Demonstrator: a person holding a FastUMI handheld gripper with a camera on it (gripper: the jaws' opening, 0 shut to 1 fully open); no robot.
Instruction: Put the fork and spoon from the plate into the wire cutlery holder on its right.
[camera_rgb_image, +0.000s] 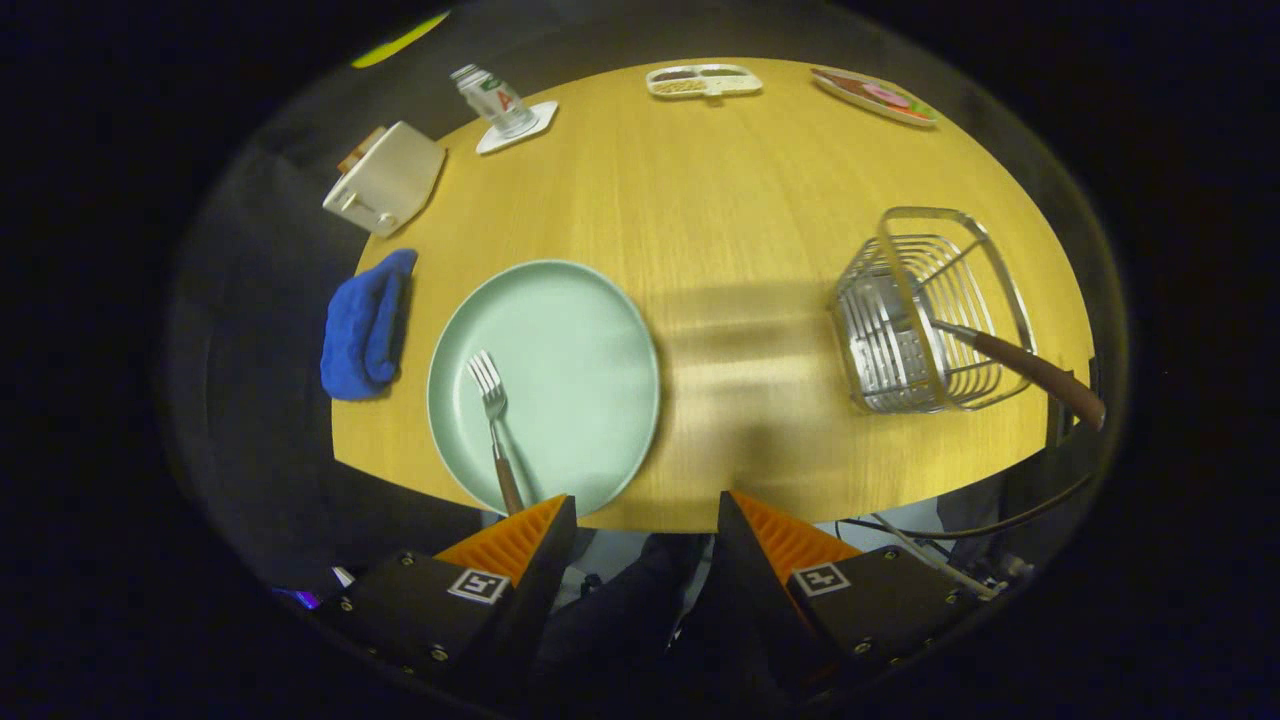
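Wooden table (700, 200) bears our pale plate (545, 385) with the fork (494, 420) on it; one brown-handled utensil (1030, 368), likely the spoon, leans in the wire holder (925, 315). Our gripper (648, 520) hangs open, empty. We should pinch the fork's handle squarely.

The hand-held gripper (645, 510) has two wedge-shaped ribbed fingers (520, 540) on black blocks, each block carrying small screws and a square black-and-white marker at its top.
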